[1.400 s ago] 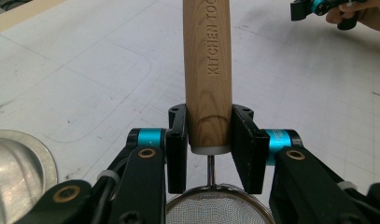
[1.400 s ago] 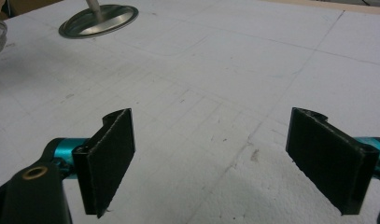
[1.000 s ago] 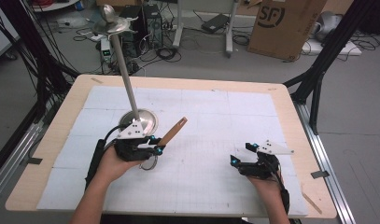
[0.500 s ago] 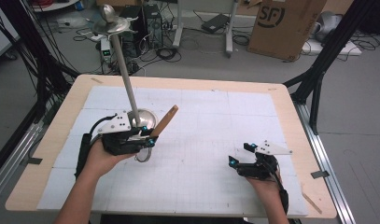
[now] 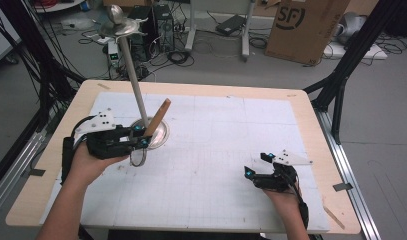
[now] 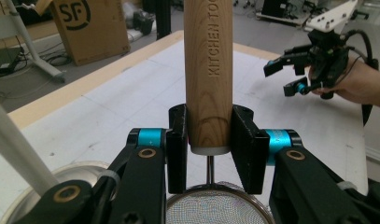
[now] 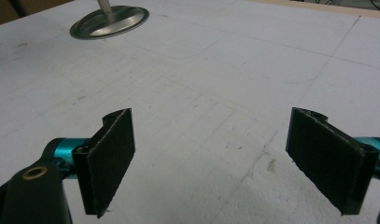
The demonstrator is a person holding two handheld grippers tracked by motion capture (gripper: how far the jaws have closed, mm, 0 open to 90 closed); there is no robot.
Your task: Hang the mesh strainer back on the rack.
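My left gripper [image 5: 141,141] is shut on the wooden handle [image 6: 208,70] of a small mesh strainer [image 6: 219,207]. The handle [image 5: 157,117] slants up and away, and the wire bowl [image 5: 138,157] hangs below the jaws. Just beyond it stands a metal stand with a round base [image 5: 162,135] and a tall pole [image 5: 133,80] with hooks at its top. My right gripper [image 5: 255,165] hovers low over the mat at the front right, open with nothing between its jaws [image 7: 215,158]. It also appears far off in the left gripper view [image 6: 283,77].
A white gridded mat [image 5: 216,150] covers the wooden table [image 5: 301,95]. The stand's base [image 7: 109,21] lies far ahead in the right gripper view. Beyond the table's far edge sit a cardboard box [image 5: 303,25], cables and frame posts.
My left hand has drawn left and toward the stand with the strainer, and the handle now points more steeply upward. The right gripper has barely moved.
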